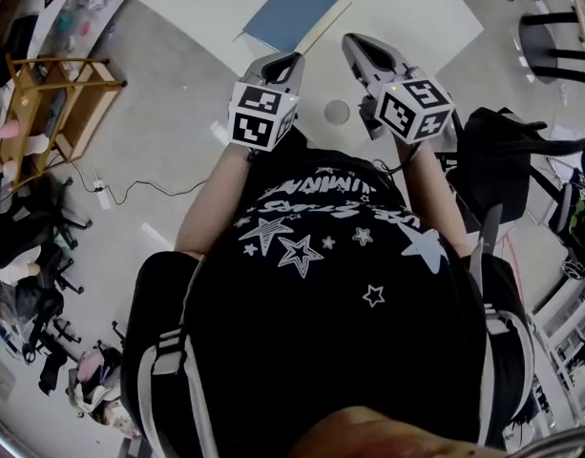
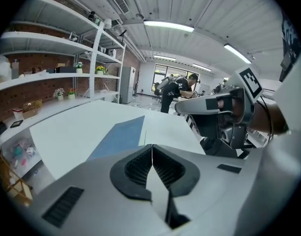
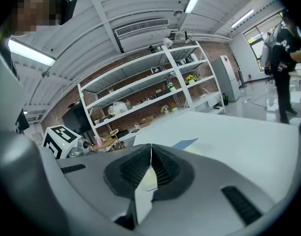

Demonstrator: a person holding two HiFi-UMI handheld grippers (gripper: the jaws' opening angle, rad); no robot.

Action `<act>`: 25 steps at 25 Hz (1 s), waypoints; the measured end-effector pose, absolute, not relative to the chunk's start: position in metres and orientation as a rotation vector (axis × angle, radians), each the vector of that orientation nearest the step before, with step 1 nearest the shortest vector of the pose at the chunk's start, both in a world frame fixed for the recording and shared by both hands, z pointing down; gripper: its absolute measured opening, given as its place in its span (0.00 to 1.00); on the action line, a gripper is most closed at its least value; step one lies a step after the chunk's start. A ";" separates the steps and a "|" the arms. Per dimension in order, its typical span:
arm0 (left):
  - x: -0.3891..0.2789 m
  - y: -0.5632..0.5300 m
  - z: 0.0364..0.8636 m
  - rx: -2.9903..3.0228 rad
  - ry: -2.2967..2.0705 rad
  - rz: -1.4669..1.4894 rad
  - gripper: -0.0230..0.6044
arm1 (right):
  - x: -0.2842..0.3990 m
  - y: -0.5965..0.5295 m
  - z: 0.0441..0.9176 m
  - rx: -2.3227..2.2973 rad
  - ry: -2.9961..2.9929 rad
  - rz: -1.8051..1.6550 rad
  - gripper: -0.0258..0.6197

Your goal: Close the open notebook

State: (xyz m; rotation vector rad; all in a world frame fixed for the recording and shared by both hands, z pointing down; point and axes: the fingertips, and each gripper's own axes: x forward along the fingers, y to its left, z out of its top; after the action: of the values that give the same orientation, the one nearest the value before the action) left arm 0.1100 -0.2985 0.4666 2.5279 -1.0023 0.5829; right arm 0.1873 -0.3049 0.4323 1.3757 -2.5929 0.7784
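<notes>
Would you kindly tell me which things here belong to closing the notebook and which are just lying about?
For the job:
- blue notebook, apparently already closed
- white table under it
- left claw and right claw, both shut and empty

Lying about:
- wooden rack
- power strip on the floor
- wall shelves
- black chair

The head view looks steeply down from above the person point(image 1: 321, 284), with the surface point(image 1: 407, 8) at its top edge. Each gripper view sits low, close behind its own jaws, looking out across the surface: the left toward windows point(image 2: 165, 73), the right toward shelves point(image 3: 140, 90). All three share the notebook point(image 1: 297, 10).
</notes>
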 end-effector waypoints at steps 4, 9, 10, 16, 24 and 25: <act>0.119 -0.283 0.459 2.535 -1.021 0.555 0.06 | 0.194 -0.289 0.428 1.369 -2.615 0.765 0.05; 0.120 -0.266 0.442 2.515 -1.107 0.498 0.06 | 0.205 -0.270 0.423 1.333 -2.636 0.744 0.05; 0.120 -0.261 0.438 2.512 -1.124 0.486 0.06 | 0.207 -0.267 0.423 1.325 -2.640 0.740 0.05; 0.113 -0.231 0.419 2.482 -1.247 0.400 0.06 | 0.209 -0.246 0.428 1.255 -2.683 0.736 0.05; 0.070 -0.204 0.407 2.465 -1.288 0.347 0.06 | 0.187 -0.227 0.428 1.277 -2.689 0.738 0.05; 0.064 -0.200 0.406 2.469 -1.283 0.340 0.06 | 0.183 -0.224 0.427 1.292 -2.682 0.732 0.05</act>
State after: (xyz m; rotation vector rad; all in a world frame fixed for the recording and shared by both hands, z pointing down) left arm 0.0644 -0.2005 0.4061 2.4685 -1.2828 0.3399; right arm 0.1832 -0.2237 0.4272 1.2921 -2.6819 0.7322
